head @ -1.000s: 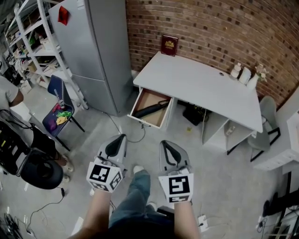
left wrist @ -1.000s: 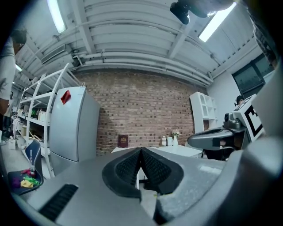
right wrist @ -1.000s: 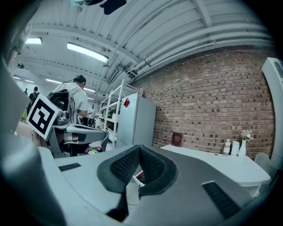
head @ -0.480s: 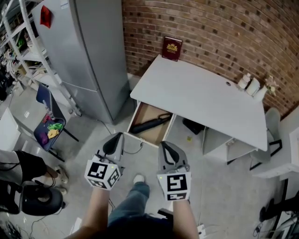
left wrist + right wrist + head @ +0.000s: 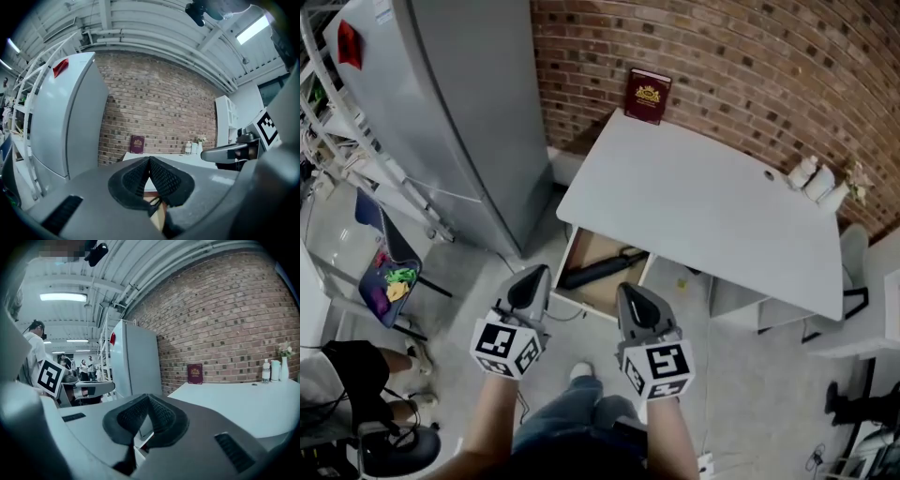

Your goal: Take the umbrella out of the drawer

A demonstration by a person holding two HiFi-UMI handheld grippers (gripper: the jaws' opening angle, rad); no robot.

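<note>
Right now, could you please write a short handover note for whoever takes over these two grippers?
Left gripper: shut, empty. Right gripper: shut, empty. Both hang short of the drawer.
The drawer stands open under the left end of the white desk; the black umbrella lies folded inside it, untouched.
Done: drawer open. Left: open a gripper, grasp the umbrella, lift it out.

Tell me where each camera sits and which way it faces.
Head view: on the person's head, looking steeply down at desk and open drawer; left claw, right claw, forearms show.
Left gripper view: on that claw, facing the brick wall; its shut jaws show.
Right gripper view: on that claw, facing desk and fridge; shut jaws show.
All share the red book.
</note>
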